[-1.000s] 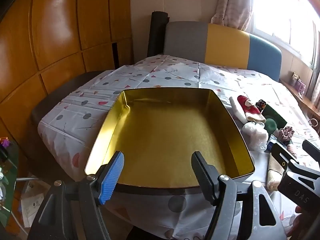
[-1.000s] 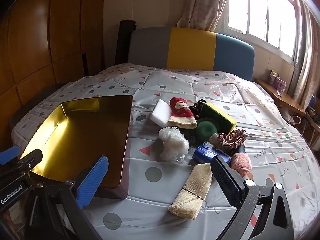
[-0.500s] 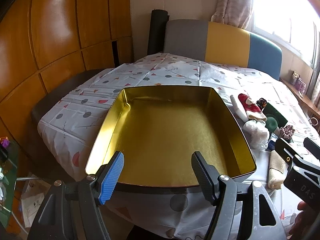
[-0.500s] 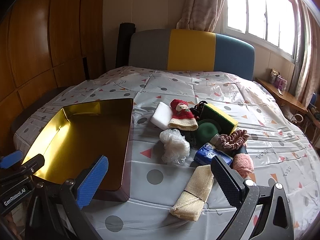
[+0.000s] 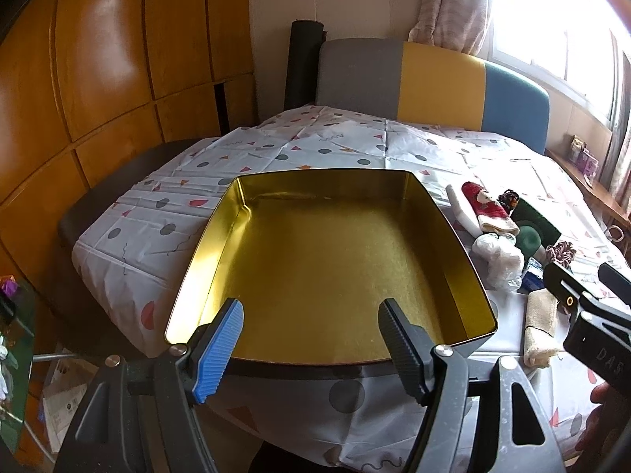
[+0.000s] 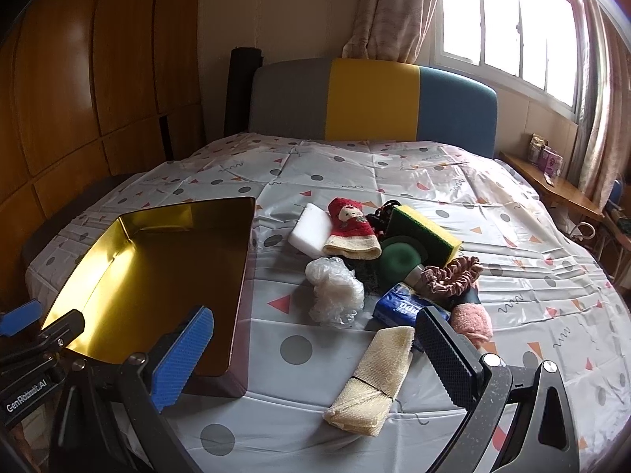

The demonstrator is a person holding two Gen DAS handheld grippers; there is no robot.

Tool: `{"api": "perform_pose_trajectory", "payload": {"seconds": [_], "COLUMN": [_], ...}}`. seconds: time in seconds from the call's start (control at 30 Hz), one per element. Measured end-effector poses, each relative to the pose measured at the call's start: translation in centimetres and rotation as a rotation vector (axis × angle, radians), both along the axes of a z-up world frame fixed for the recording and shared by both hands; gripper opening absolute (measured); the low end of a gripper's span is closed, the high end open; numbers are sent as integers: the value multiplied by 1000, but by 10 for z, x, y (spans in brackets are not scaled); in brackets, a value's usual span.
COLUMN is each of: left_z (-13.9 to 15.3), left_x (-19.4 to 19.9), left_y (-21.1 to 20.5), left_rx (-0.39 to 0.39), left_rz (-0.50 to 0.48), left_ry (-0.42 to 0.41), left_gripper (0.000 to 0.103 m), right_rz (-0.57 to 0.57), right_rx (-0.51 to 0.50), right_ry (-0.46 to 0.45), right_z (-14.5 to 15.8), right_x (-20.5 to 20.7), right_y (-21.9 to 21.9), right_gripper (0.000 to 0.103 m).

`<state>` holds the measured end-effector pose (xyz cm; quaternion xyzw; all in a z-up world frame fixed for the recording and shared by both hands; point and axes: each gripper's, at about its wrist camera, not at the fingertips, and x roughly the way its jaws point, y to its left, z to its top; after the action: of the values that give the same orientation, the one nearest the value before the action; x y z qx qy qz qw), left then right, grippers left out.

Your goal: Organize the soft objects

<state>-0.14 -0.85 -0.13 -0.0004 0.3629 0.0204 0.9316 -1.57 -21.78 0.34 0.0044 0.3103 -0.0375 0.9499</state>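
I am holding the left gripper [image 5: 309,349] released, its fingers spread wide with nothing between them, hovering over the near rim of the gold tin [image 5: 327,260], which is sitting empty on the bed's patterned sheet [image 6: 394,173]. I am holding the right gripper [image 6: 315,351] released too, fingers apart and gripping nothing, hanging above the sheet just right of the tin.

Nearest to it, a folded beige cloth [image 6: 374,378] is lying on the sheet, apart from the tin. Just beyond that I am seeing a crumpled clear plastic bag [image 6: 333,291], a blue tissue pack [image 6: 402,307] and a pink fuzzy piece [image 6: 473,321]. Behind these, a brown scrunchie [image 6: 453,276] and a dark green round object [image 6: 398,262] are touching one another. Farther back, a red doll-faced sock [image 6: 349,228] is resting partly on a white sponge block [image 6: 309,228], beside a green-and-yellow scouring sponge [image 6: 426,228]. At the far end the grey, yellow and blue headboard [image 6: 374,98] is standing below the window [image 6: 512,19].
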Motion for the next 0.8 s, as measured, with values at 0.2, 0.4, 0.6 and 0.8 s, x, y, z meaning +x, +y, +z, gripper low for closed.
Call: {"api": "perform_pose_trajectory", "payload": {"seconds": [0.2, 0.4, 0.6, 0.8], "left_z": [1, 1, 2, 5], "left_x": [-1, -1, -3, -3], "left_y": [-3, -9, -16, -26], "left_rx": [6, 17, 30, 43], "left_rz": [-13, -27, -50, -90], "left_ry": [-3, -2, -6, -15], "left_gripper": [72, 72, 72, 72], "right_rz": [-15, -20, -34, -68], "right_rx": [2, -3, 1, 19], "right_ry": [-15, -18, -21, -32], "right_z": [5, 7, 9, 17], "right_x": [0, 1, 1, 3], "right_y": [-7, -14, -26, -54], "right_gripper": [103, 103, 103, 103]}}
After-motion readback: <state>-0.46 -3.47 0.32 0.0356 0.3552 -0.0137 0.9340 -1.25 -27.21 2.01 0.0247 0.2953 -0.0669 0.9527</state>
